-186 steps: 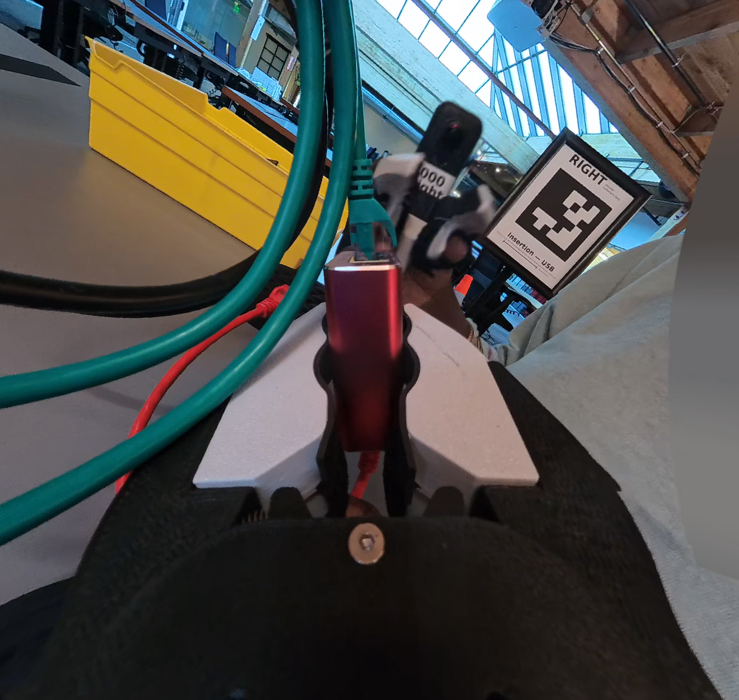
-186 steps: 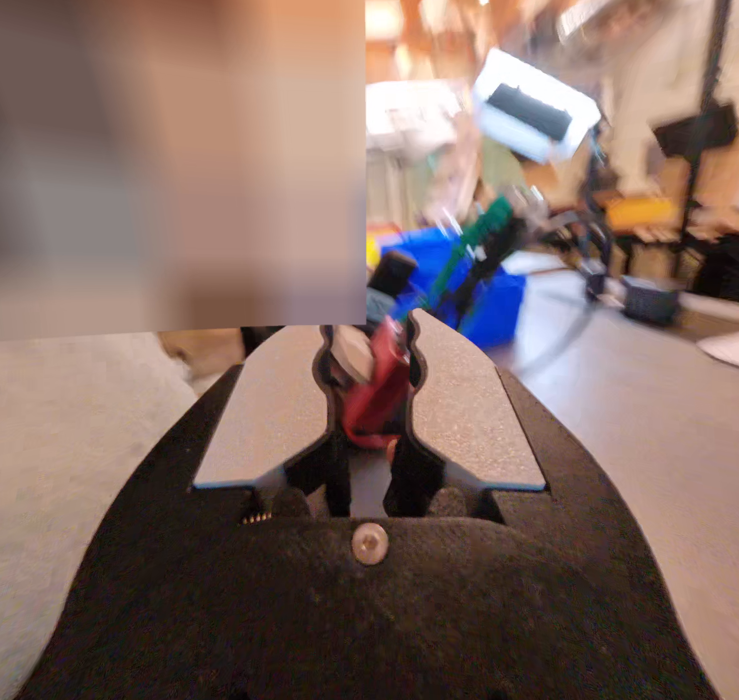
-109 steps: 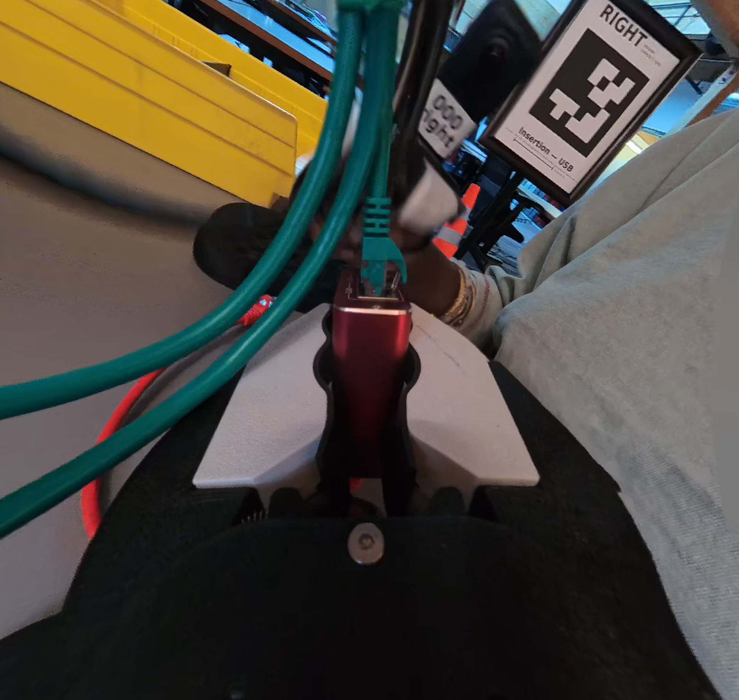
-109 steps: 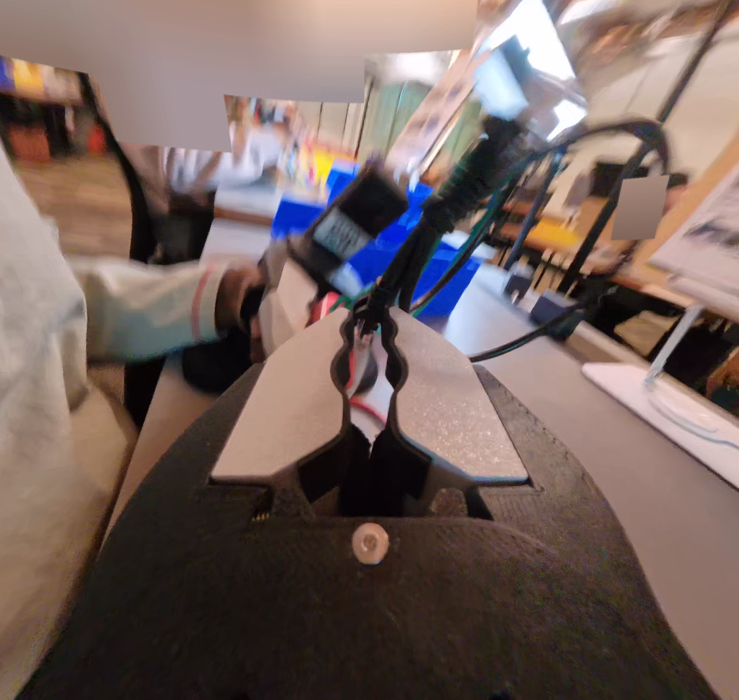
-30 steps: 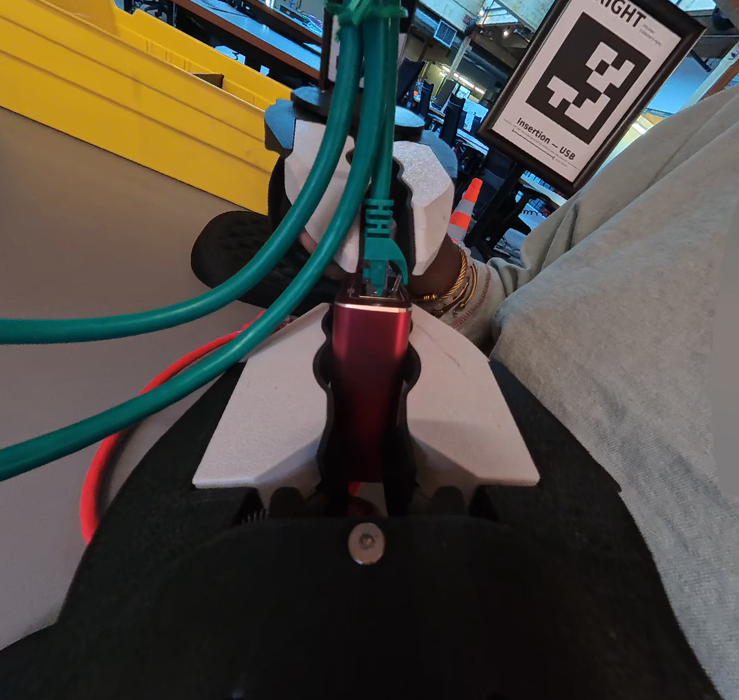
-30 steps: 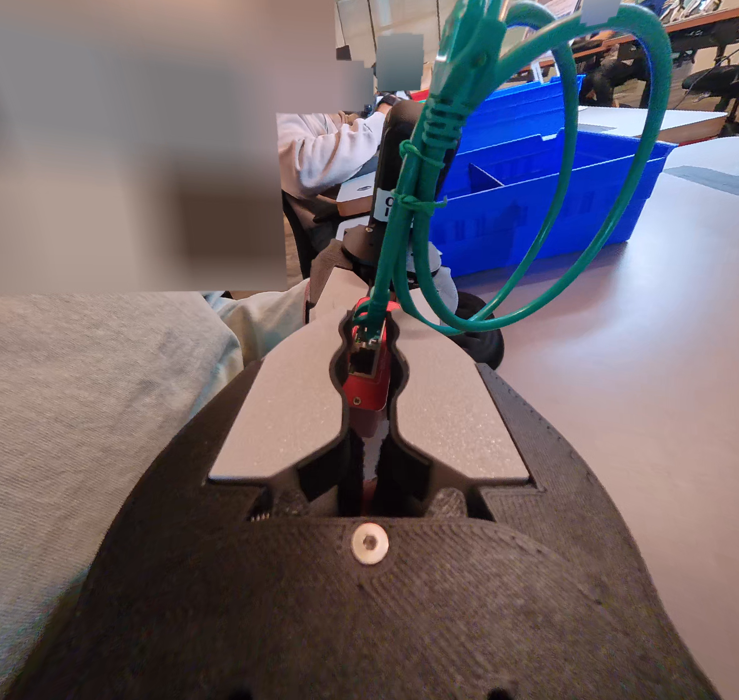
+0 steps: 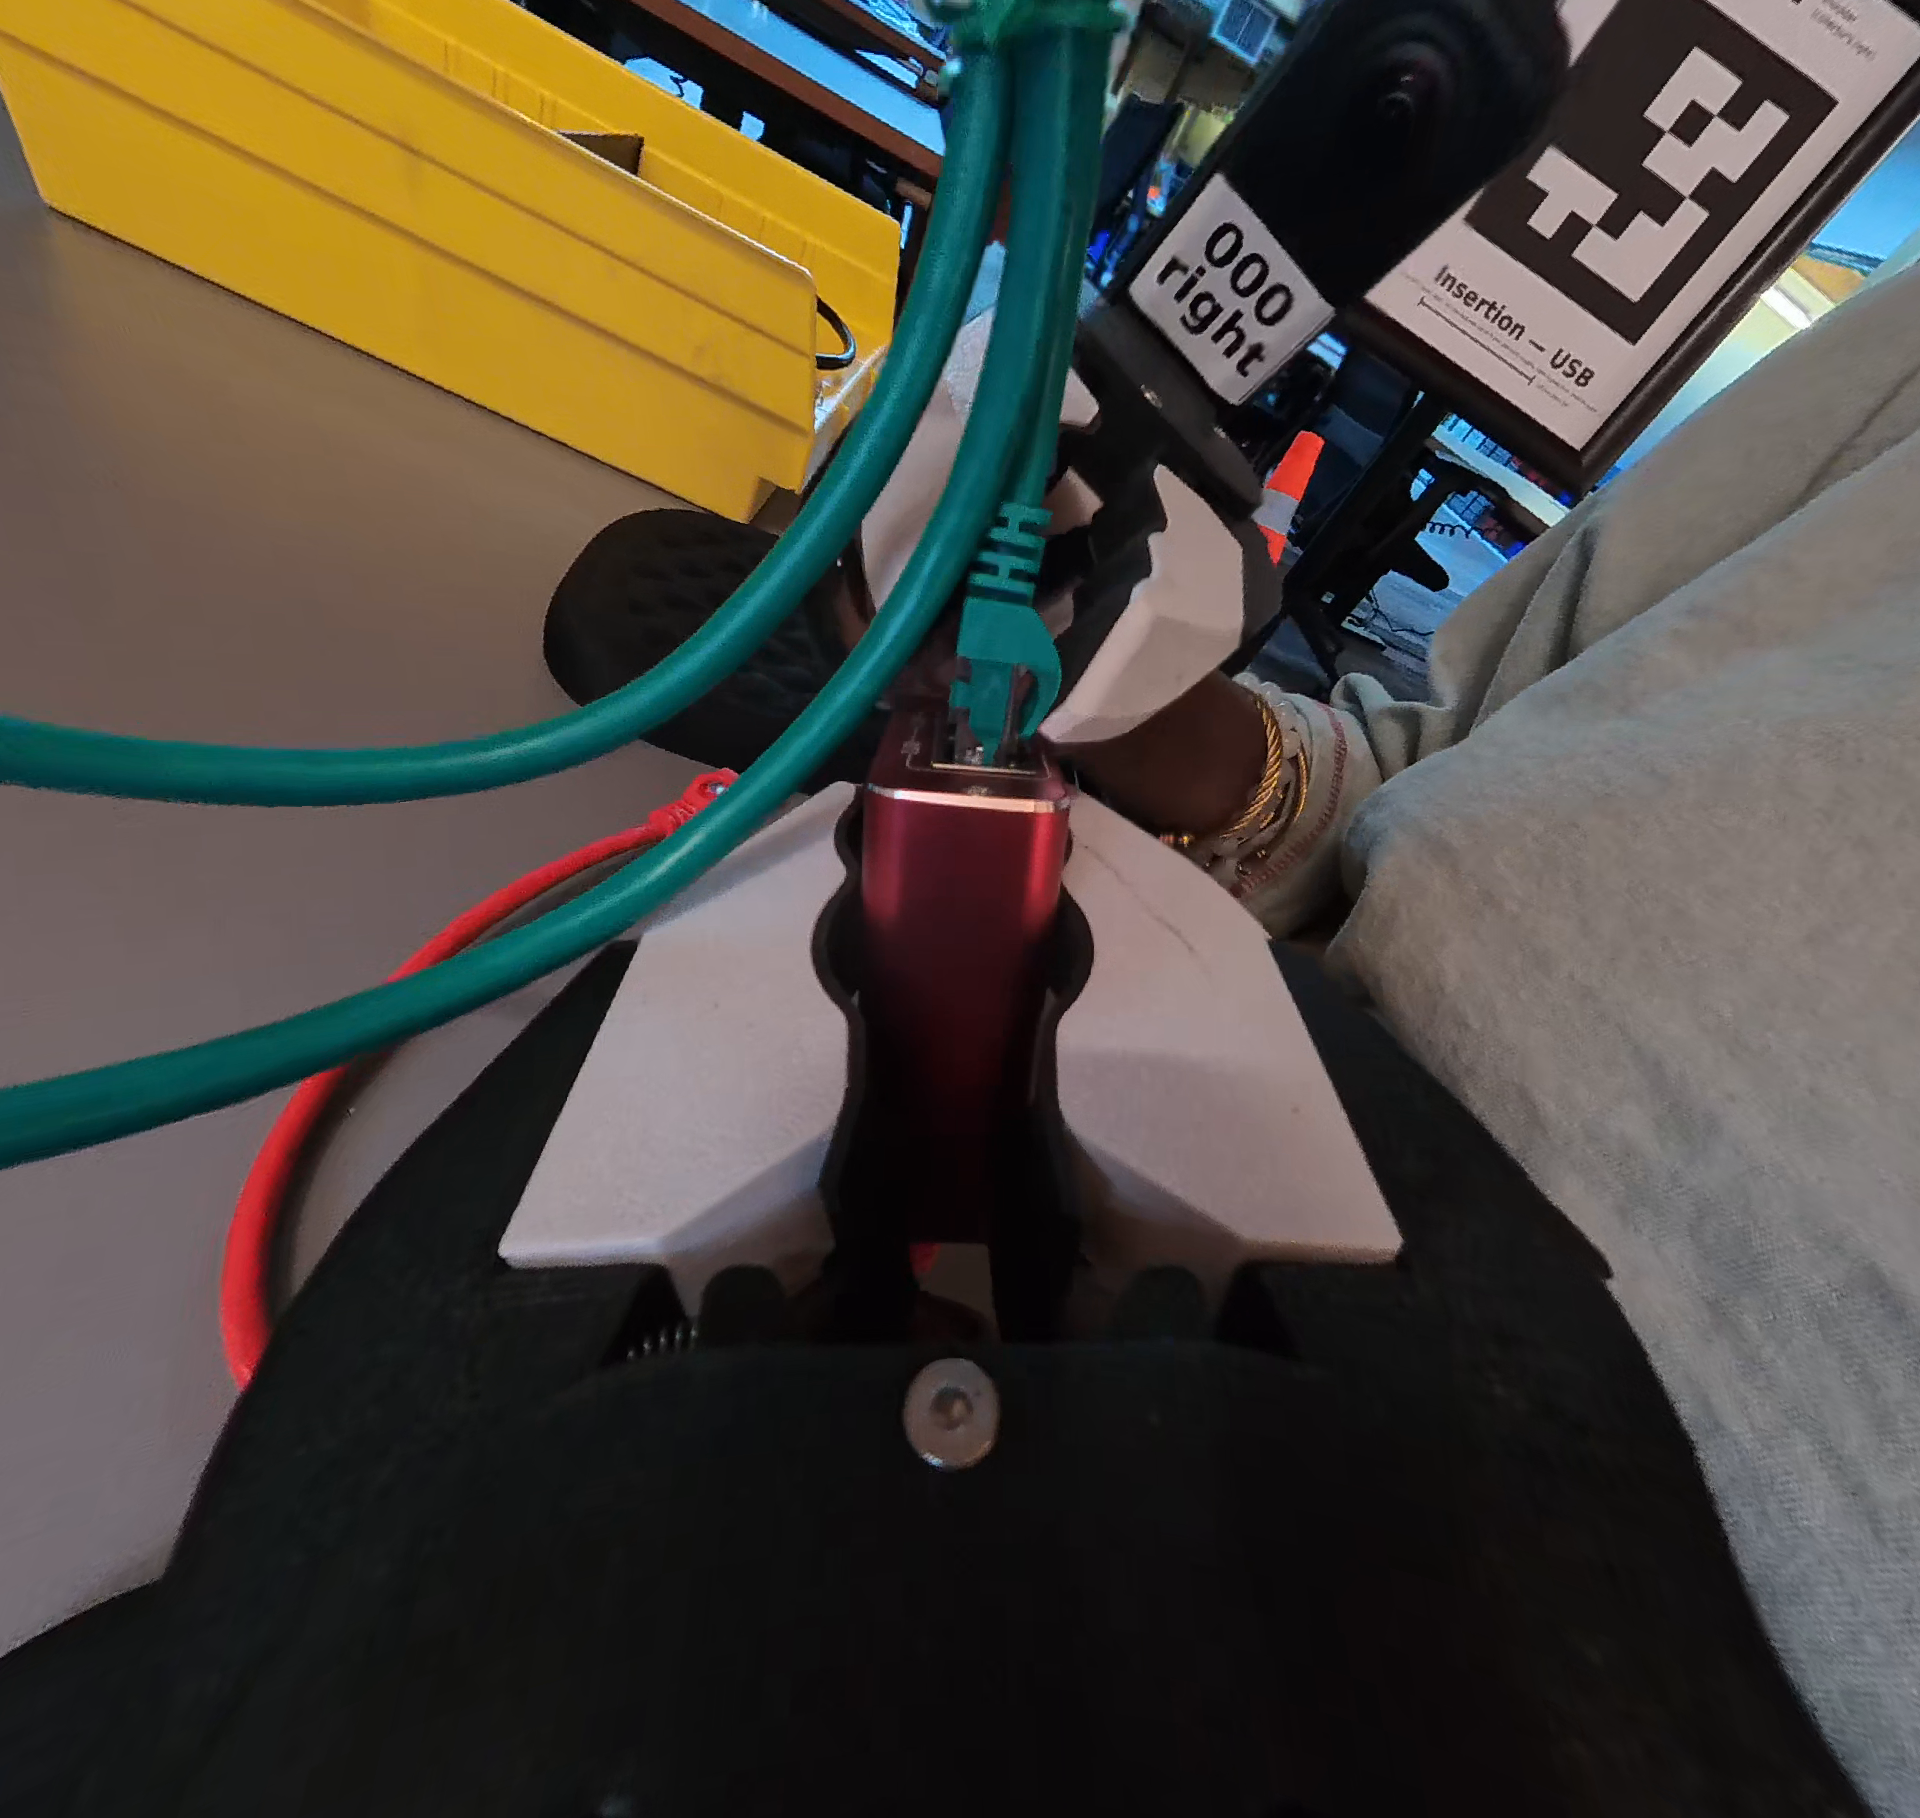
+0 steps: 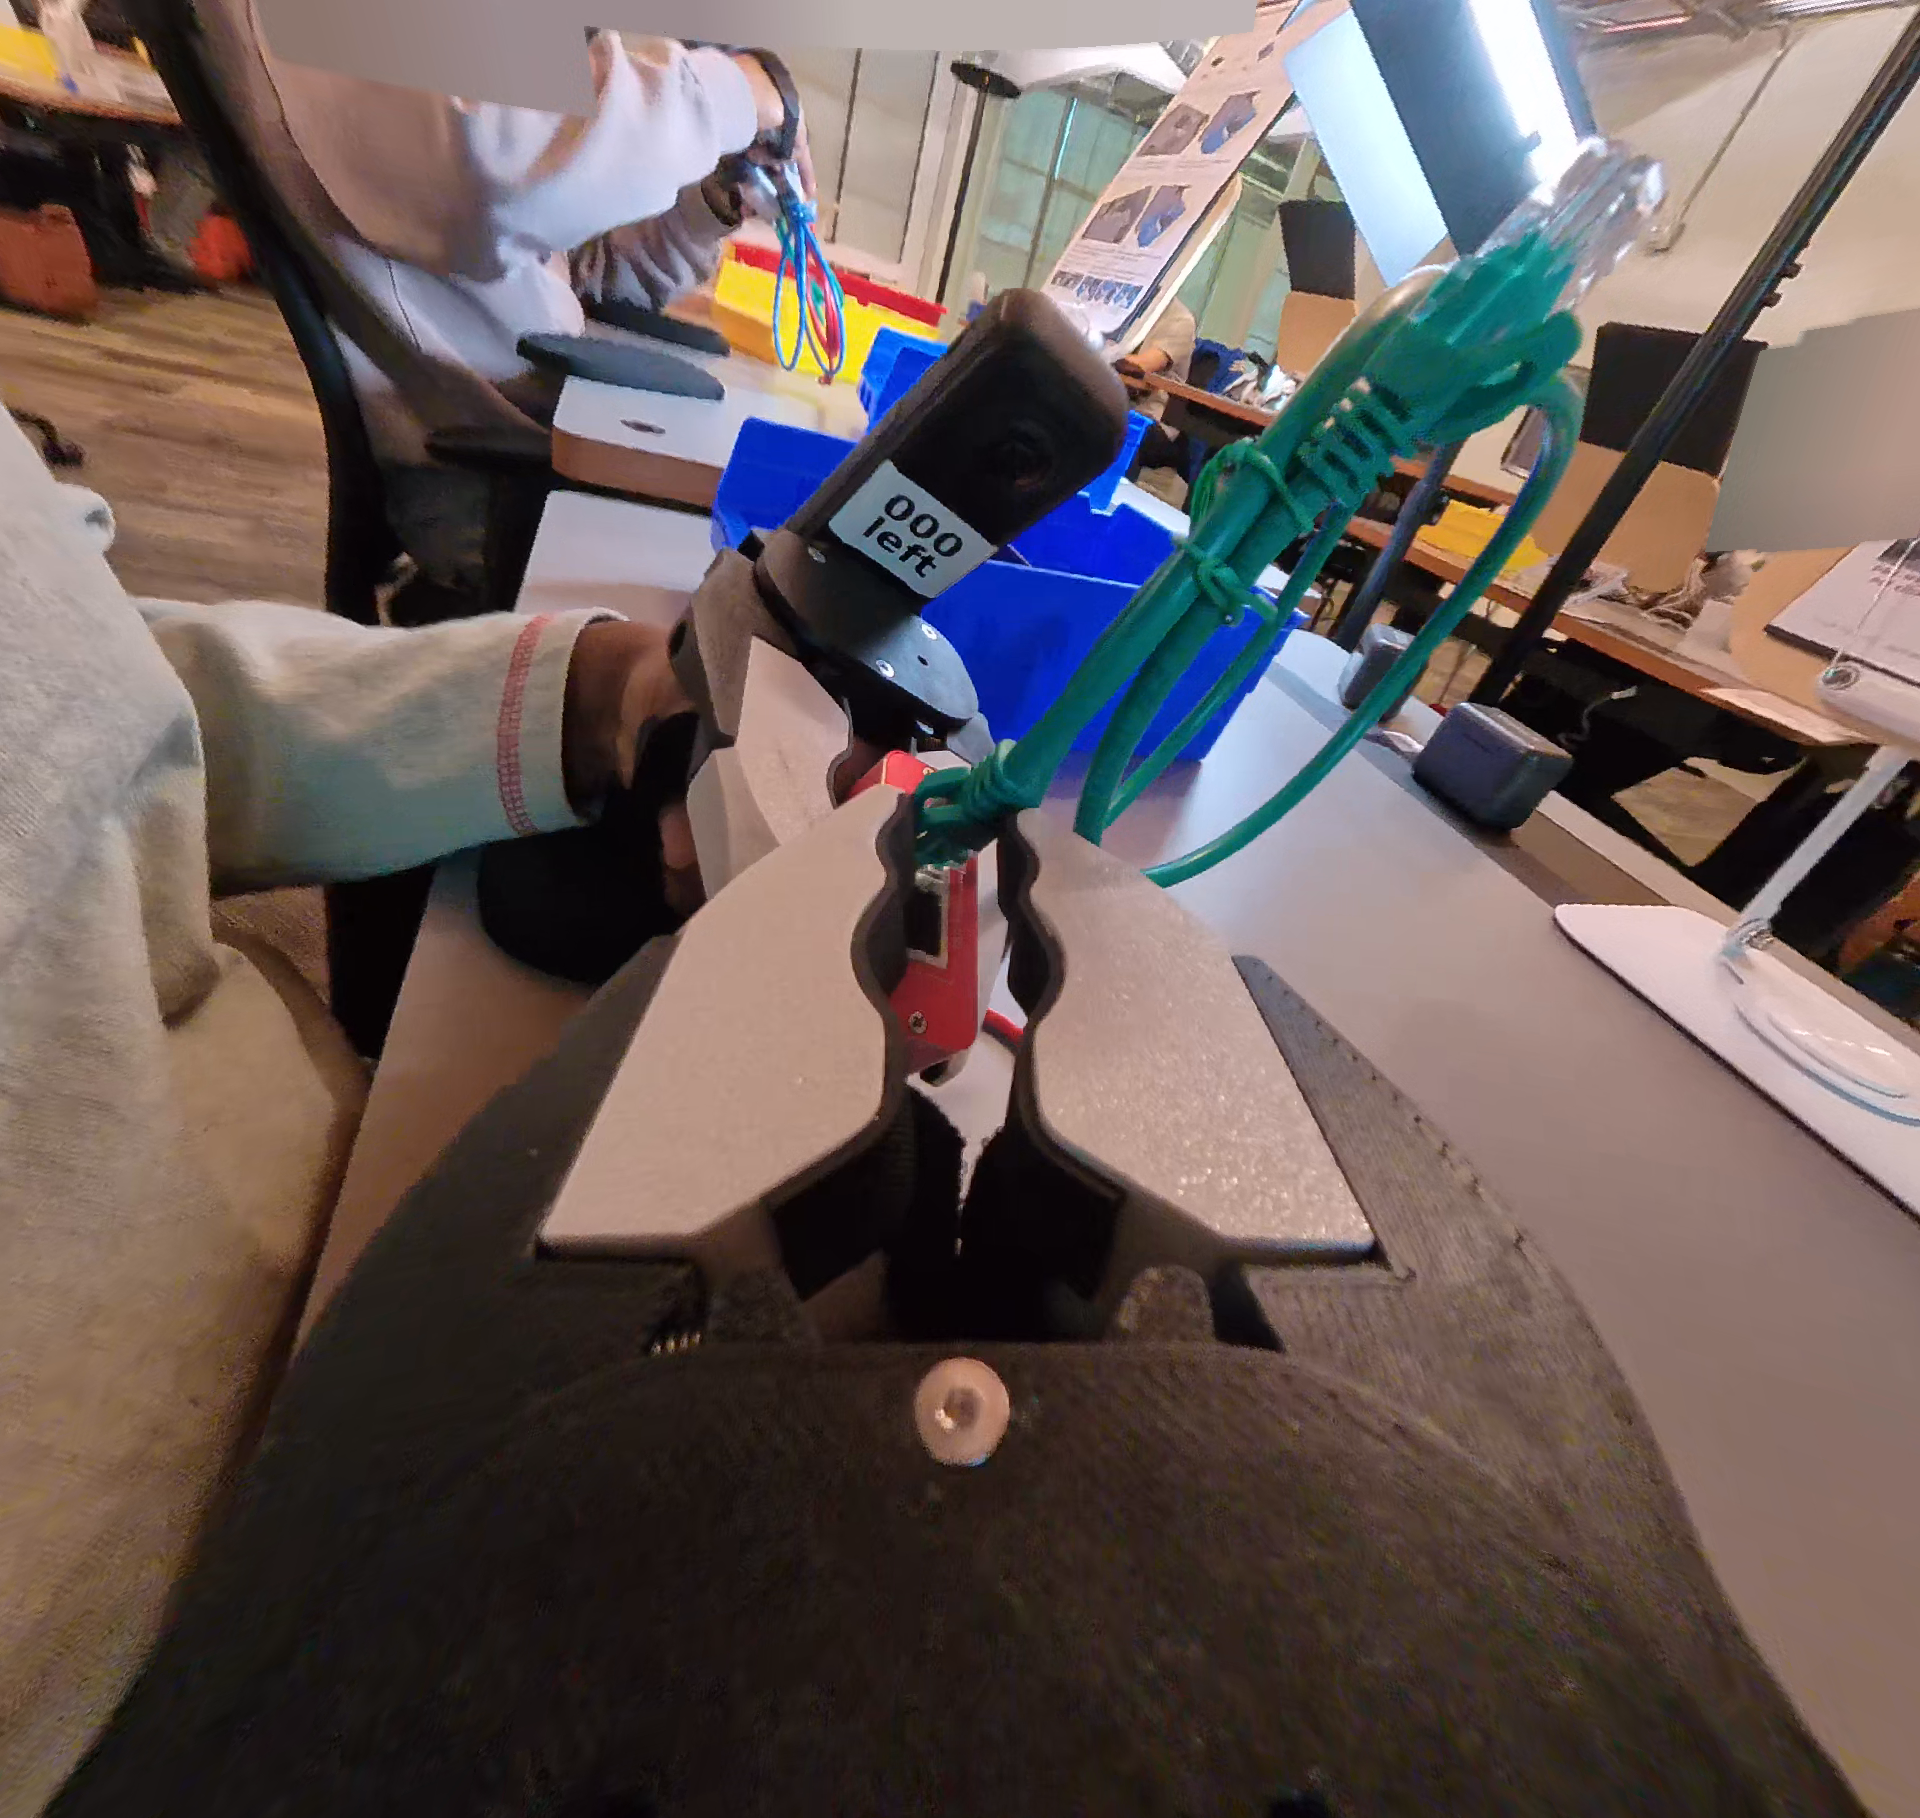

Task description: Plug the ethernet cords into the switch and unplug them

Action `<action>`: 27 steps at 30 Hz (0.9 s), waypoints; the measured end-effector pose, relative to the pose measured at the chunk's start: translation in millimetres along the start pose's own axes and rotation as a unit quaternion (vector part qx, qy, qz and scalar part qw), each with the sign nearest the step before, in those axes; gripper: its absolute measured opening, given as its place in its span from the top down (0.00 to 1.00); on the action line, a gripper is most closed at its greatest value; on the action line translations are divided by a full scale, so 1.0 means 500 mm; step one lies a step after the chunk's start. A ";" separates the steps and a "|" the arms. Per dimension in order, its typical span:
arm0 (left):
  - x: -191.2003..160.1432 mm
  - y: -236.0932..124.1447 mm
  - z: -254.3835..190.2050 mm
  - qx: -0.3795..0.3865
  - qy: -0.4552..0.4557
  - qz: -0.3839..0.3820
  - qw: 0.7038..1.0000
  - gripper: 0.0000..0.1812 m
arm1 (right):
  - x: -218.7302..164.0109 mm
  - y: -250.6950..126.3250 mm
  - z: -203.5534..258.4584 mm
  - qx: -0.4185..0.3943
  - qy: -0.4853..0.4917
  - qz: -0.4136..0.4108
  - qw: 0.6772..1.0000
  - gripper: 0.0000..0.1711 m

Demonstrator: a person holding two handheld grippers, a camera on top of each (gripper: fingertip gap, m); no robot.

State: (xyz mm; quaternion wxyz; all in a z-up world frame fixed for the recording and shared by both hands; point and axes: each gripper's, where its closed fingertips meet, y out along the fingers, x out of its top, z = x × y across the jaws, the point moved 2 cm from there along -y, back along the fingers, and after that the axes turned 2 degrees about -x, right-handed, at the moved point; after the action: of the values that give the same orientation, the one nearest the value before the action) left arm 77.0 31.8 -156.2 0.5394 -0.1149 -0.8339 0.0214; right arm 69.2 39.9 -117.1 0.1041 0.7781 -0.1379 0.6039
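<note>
the left gripper (image 7: 961, 895) fingers clamp the red switch (image 7: 961, 947), port end past the tips. the right gripper (image 8: 951, 843) fingers pinch the green cord (image 8: 1174, 625) at its plug, seated in the switch's port just ahead, above the surface (image 7: 260, 573).

The switch (image 7: 961, 958) sits between the left gripper (image 7: 956, 833) fingers, a cord plug (image 7: 1000, 656) entering its far end — the right gripper (image 7: 1122, 563) just behind it. A bin (image 7: 416, 241) stands on the table (image 7: 260, 563) at left, a framed sign (image 7: 1704, 158) at right.
</note>
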 end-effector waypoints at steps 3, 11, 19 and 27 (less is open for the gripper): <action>0.002 -0.001 0.000 0.002 0.002 -0.004 1.000 0.83 | 0.002 0.001 -0.001 0.011 0.034 -0.021 0.999 0.91; -0.038 0.020 -0.011 -0.013 0.017 0.082 0.996 0.84 | 0.105 -0.095 -0.077 -0.024 0.132 -0.243 0.961 0.93; 0.017 -0.023 -0.016 -0.029 0.010 -0.050 0.998 0.84 | 0.153 -0.266 -0.157 -0.193 0.013 -0.111 0.975 0.92; 0.010 -0.015 -0.018 -0.031 0.011 -0.029 0.999 0.84 | 0.083 -0.521 -0.226 -0.479 -0.010 0.088 0.874 0.92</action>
State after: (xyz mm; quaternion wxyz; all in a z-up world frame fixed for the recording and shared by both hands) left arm 81.9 24.8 -146.9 0.5454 -0.1079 -0.8309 -0.0214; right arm 64.8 318.3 -47.7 0.4087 0.6238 -0.4791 0.4630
